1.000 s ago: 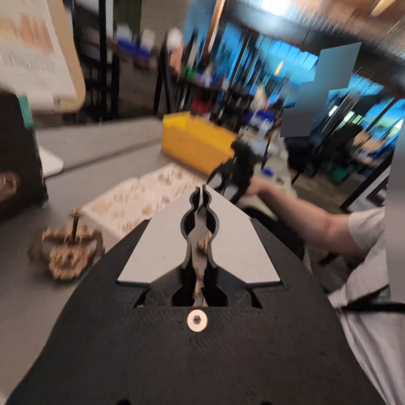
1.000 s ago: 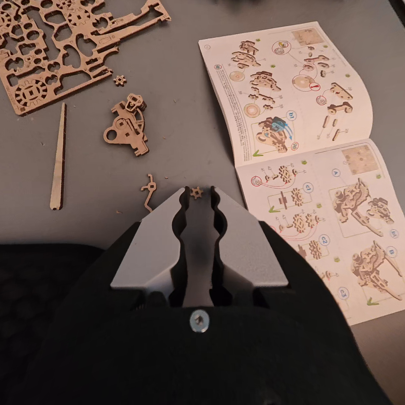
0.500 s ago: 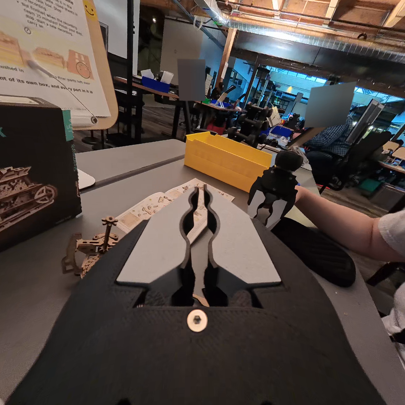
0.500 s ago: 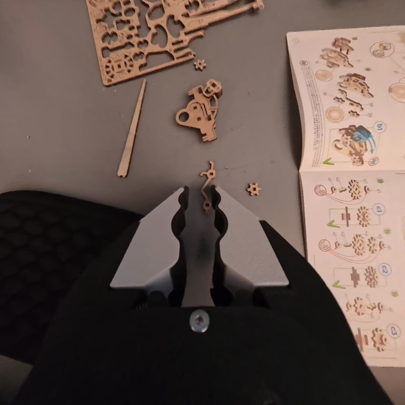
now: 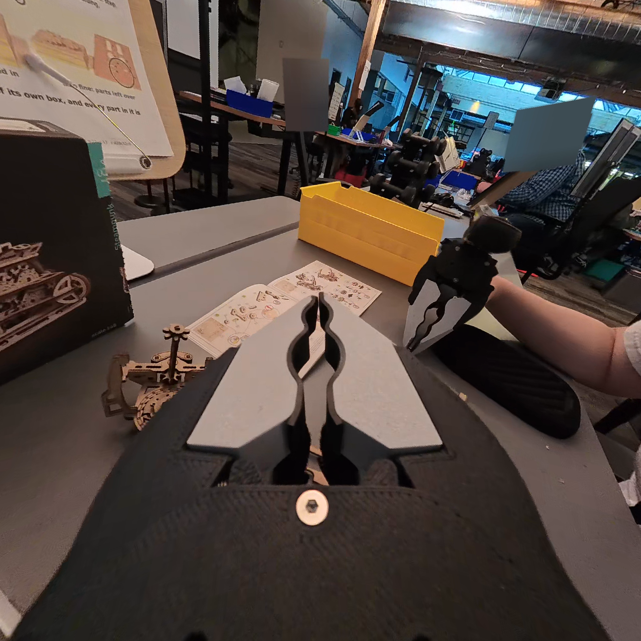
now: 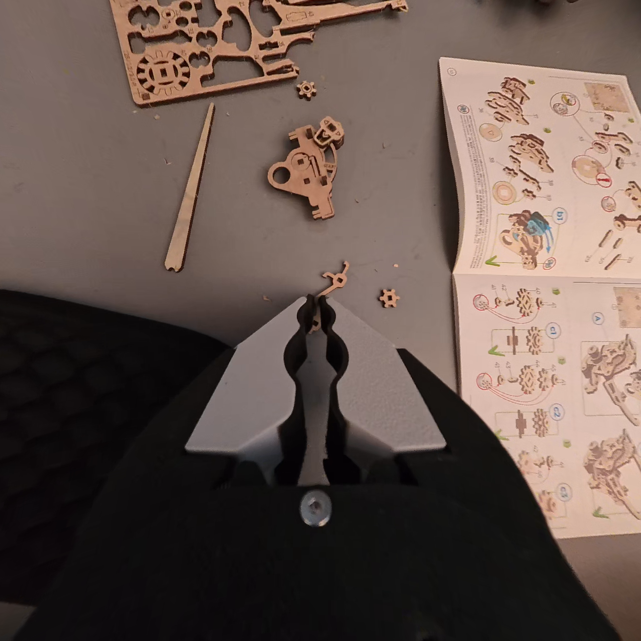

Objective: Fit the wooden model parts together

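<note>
In the right wrist view my right gripper (image 6: 316, 301) is shut on one end of a small hook-shaped wooden piece (image 6: 334, 280) that lies on the grey table. A small wooden gear (image 6: 389, 297) lies just to its right. Beyond are a flat wooden sub-assembly (image 6: 308, 170), a tapered wooden stick (image 6: 189, 194), another small gear (image 6: 306, 90) and a punched parts sheet (image 6: 208, 45). My left gripper (image 5: 318, 299) is shut above the table, with a thin tan wooden sliver (image 5: 314, 463) deep between its fingers. A partly built wooden model (image 5: 152, 378) stands to its left. The right gripper (image 5: 413, 343) points down at the table.
An open instruction booklet (image 6: 541, 277) lies right of the parts and shows in the left wrist view (image 5: 277, 308). A black kit box (image 5: 52, 242) stands at left and a yellow bin (image 5: 367, 236) behind. A black pad (image 5: 503, 378) lies under a person's forearm (image 5: 555, 333). There is about 25 centimeters between the tips of the two grippers. From my right tips it is roughly 4 centimeters to the small wooden gear (image 6: 389, 297); from my left, 25 centimeters. Between my right fingertips and the tapered wooden stick (image 6: 189, 194) there is roughly 9 centimeters.
My right gripper moved left from the small gear to the hook-shaped piece and closed on its end. The left wrist view swung and steadied over the table.
</note>
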Demonstrator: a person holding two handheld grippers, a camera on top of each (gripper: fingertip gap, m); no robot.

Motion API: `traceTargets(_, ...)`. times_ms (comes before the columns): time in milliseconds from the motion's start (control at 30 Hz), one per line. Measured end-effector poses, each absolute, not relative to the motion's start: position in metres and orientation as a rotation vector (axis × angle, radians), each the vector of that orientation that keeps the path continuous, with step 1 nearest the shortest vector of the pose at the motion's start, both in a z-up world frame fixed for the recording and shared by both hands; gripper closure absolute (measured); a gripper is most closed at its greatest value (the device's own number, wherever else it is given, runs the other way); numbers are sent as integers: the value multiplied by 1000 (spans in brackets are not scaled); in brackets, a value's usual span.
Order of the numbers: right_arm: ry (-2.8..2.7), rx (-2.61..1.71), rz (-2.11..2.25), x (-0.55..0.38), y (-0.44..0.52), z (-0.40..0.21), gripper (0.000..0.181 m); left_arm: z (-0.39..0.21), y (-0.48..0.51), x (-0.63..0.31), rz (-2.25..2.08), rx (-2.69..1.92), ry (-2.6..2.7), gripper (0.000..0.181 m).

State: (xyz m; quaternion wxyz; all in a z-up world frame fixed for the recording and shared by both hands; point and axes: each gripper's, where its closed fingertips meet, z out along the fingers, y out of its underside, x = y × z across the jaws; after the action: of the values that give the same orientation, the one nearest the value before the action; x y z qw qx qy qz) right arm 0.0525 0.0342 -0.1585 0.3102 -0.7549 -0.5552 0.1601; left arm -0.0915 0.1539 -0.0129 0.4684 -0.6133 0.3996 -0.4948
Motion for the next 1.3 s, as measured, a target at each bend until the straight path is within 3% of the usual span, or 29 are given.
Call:
traceTargets(900,-1493,-1871,475,38,30,-150,181,-45,128,-67,-1445,-1691,1104,172)
traceTargets(1100,-1509,-1597,288,14,28,-105,181,-33,96,-47,-1740,-1671,1079,166)
traceTargets(1300,-1529,-1433,51,1,29,-89,181,-66,76,-34,-1631,-1818,1253,161)
